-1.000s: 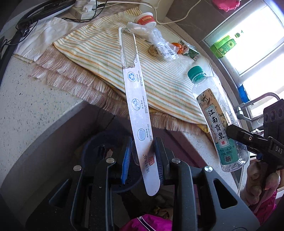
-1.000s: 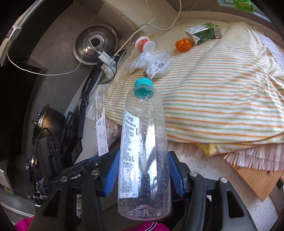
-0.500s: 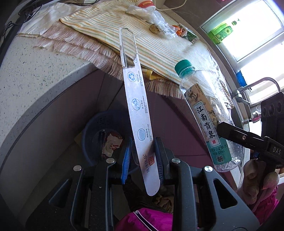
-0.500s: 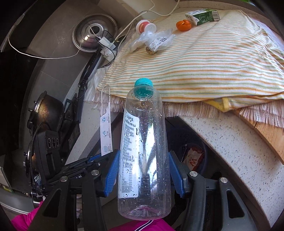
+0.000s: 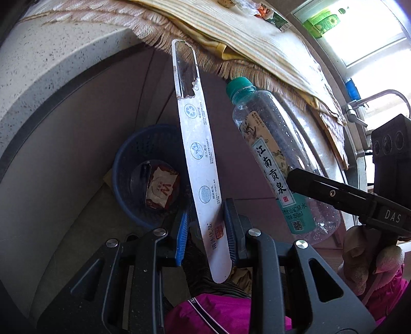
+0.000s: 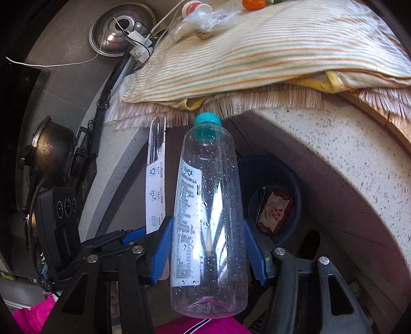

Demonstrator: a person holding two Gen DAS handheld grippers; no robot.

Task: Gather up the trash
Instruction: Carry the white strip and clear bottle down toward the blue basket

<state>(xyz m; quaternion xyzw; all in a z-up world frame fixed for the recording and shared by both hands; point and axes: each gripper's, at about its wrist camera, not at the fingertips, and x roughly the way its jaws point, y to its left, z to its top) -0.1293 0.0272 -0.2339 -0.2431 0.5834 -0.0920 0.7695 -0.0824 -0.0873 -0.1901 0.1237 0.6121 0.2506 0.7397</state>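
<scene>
My left gripper (image 5: 206,232) is shut on a long white package strip (image 5: 197,154) with a torn clear end; the strip also shows in the right wrist view (image 6: 154,185). My right gripper (image 6: 209,246) is shut on an empty clear water bottle (image 6: 208,205) with a teal cap, also seen in the left wrist view (image 5: 272,164). Both are held below the counter edge, above a blue trash basket (image 5: 125,164) on the floor, which has a wrapper (image 5: 159,188) inside. The basket shows in the right wrist view (image 6: 290,179) too.
The speckled counter (image 6: 334,144) overhangs the basket, covered by a striped fringed cloth (image 6: 244,51). On the cloth lie a plastic bag (image 6: 205,18), an orange peel (image 6: 253,3) and a small nut-like lump (image 6: 203,34). A pot (image 6: 48,151) and a metal lid (image 6: 120,30) are at left.
Both grippers have dropped from counter height to below the counter edge, carrying the strip and the bottle. The blue basket has come fully into view beneath them.
</scene>
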